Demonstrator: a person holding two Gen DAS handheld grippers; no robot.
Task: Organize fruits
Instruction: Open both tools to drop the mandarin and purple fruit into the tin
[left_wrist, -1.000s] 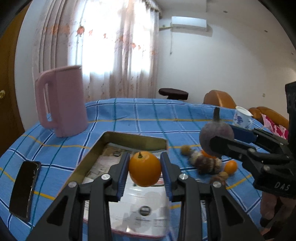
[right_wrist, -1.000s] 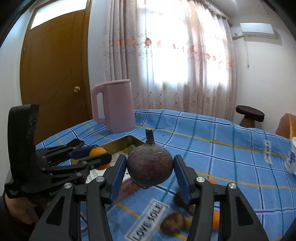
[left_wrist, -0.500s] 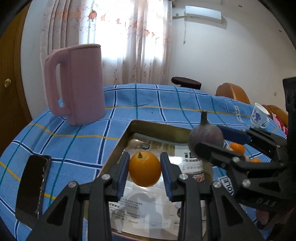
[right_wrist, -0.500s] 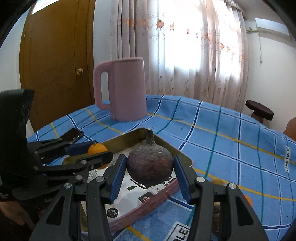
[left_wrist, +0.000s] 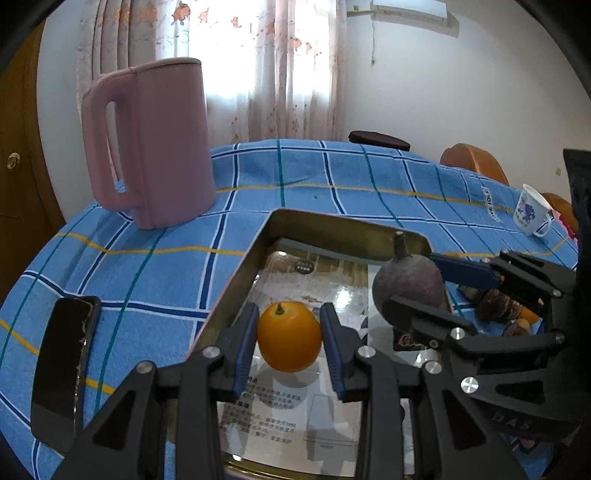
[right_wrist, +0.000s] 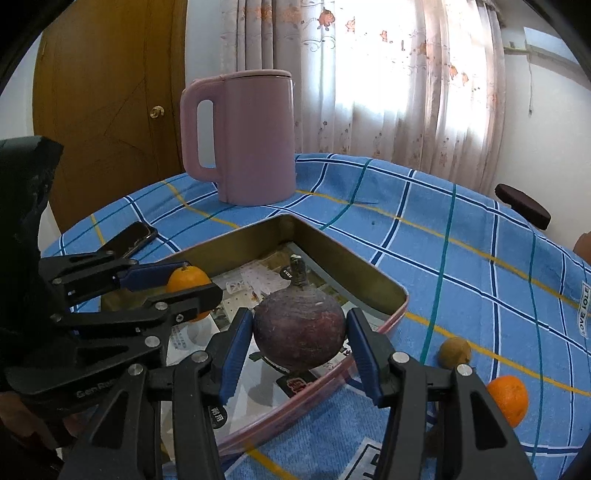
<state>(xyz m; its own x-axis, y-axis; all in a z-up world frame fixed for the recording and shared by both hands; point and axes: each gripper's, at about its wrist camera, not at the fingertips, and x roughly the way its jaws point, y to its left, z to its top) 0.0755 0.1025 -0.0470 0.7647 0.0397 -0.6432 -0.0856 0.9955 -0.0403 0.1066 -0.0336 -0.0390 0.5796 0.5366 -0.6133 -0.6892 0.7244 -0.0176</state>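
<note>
Black phone: at the far left we see it lying flat on the blue checked cloth, well apart from the fruit.
Pink kettle: upright on the cloth beyond the tin's far corner, out of our way.
Tin tray: gold-walled, with printed paper lining the bottom; both fruits we carry hang over it.
Left gripper: our blue pads are clamped on the small orange fruit, stem up, low over the tray's left half.
Right gripper: clamped on the dark purple fruit, its stalk pointing up and away from us, over the tray's right half near the pink rim.
Key relation: the tray floor lies straight below each fruit, and we judge the drop short; the left gripper sits nearer the left wall, the right one nearer the right rim, with the two fruits side by side and apart.
Next move, as we judge it: lower and let go, keeping that gap so the round fruits do not roll together.
Loose fruit: a brownish one and an orange lie on the cloth right of the tray, nearer our right hand.
White cup: far right, clear of everything.
</note>
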